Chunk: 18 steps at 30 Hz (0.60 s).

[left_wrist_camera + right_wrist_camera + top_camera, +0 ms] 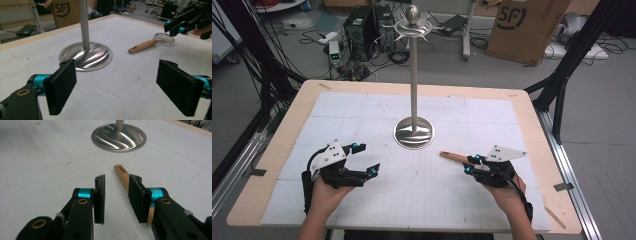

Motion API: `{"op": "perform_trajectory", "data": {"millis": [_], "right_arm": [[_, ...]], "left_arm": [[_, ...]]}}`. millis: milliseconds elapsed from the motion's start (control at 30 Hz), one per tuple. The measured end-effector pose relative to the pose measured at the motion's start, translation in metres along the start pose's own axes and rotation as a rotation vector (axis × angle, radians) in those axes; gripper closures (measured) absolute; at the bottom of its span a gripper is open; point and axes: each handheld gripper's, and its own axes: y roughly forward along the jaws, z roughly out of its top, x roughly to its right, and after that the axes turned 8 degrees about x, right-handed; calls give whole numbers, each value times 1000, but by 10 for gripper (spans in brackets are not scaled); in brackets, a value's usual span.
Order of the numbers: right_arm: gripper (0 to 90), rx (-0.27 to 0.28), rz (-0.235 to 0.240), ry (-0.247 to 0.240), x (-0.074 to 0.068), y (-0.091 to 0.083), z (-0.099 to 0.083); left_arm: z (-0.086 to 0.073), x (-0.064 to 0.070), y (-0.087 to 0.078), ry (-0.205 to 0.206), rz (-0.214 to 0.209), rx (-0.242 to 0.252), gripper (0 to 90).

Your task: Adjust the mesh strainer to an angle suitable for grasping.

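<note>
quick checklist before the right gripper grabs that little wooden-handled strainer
1. Right gripper open: ok, a gap shows between its jaws.
2. Jaws straddling the wooden handle of the small wire-mesh strainer: not ok, the handle runs beside and under the far jaw, not in the gap.
3. Strainer lying flat on the white gridded mat: ok.
4. Left gripper out of the way: ok, wide open, well apart.
5. Tall steel stand with round base clear of the handle: ok, apart.
6. Stand's top hooks free: cannot tell.

One metal stand [413,131], one wooden-handled strainer [150,43] and two claws on the table
</note>
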Motion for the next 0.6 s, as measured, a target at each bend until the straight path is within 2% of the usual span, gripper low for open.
{"op": "perform_trajectory", "data": {"millis": [200,300,600], "right_arm": [[636,7,-6,30,4,-3,-5],[617,28,-4,48,5,-5,-5],[545,54,-25,62,11,-9,-6]], "left_arm": [[-2,2,3,1,-13,-7,171],[-2,1,3,-4,-16,-4,171],[-2,-2,1,-14,-19,11,170]]}}
